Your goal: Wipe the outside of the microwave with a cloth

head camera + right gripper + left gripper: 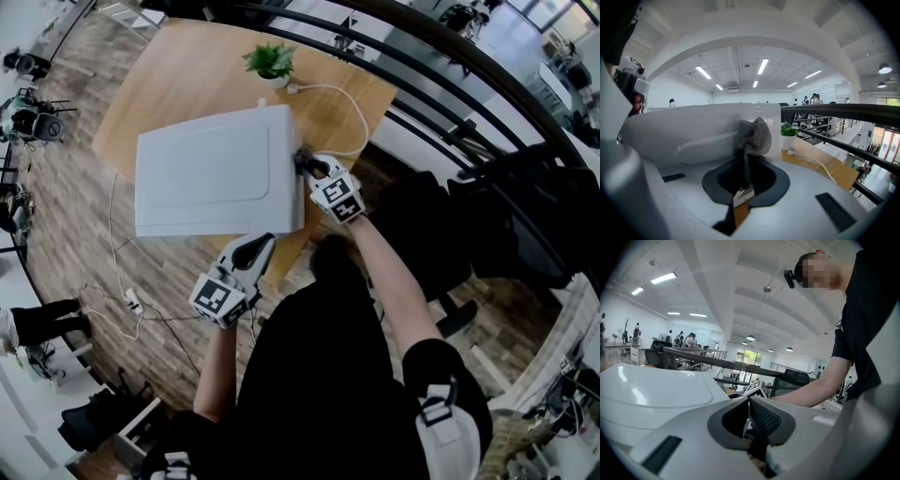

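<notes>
A white microwave [211, 173] lies on the wooden table [178, 75]; its top fills the left of the left gripper view [651, 390]. My right gripper [309, 167] is shut on a grey cloth [305, 161] at the microwave's right side. In the right gripper view the cloth [753, 133] bunches up from the jaws [743, 173] against the microwave's white wall [693, 126]. My left gripper [258, 247] sits at the microwave's near edge, jaws together [750, 416] with nothing held. The right gripper's marker cube [757, 389] shows beyond them.
A small potted plant [271, 61] stands at the table's far edge, also in the right gripper view [788, 133]. A white cable [347, 98] loops across the table to the right of the microwave. Black railing [450, 84] runs past the table. More cable lies on the floor [131, 300].
</notes>
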{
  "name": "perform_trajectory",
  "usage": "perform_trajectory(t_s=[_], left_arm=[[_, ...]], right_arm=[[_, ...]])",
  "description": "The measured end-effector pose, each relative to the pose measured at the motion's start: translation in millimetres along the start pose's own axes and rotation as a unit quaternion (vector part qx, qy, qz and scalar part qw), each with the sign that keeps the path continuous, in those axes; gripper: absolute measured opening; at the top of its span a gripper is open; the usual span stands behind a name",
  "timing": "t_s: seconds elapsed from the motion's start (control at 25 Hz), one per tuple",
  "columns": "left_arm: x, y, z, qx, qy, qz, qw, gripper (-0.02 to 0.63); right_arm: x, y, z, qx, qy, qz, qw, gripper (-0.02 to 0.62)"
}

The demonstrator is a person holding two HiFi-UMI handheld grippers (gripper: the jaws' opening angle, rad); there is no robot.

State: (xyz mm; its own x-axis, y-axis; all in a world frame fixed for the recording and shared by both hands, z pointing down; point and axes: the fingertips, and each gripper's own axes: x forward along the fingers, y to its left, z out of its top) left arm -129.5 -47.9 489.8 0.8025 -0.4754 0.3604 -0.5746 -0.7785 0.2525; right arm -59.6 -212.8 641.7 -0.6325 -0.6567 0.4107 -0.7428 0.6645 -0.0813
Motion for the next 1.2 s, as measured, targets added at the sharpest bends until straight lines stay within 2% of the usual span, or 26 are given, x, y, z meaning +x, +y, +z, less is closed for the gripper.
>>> perform_trajectory(t_s=[1.2], left_arm=[[-14.3, -39.3, -23.3, 0.024, -0.008, -0.054, 0.9982, 0.011]], right_arm=[[-56.6, 86.6, -34.6, -0.006, -0.016, 0.005, 1.000, 0.011]])
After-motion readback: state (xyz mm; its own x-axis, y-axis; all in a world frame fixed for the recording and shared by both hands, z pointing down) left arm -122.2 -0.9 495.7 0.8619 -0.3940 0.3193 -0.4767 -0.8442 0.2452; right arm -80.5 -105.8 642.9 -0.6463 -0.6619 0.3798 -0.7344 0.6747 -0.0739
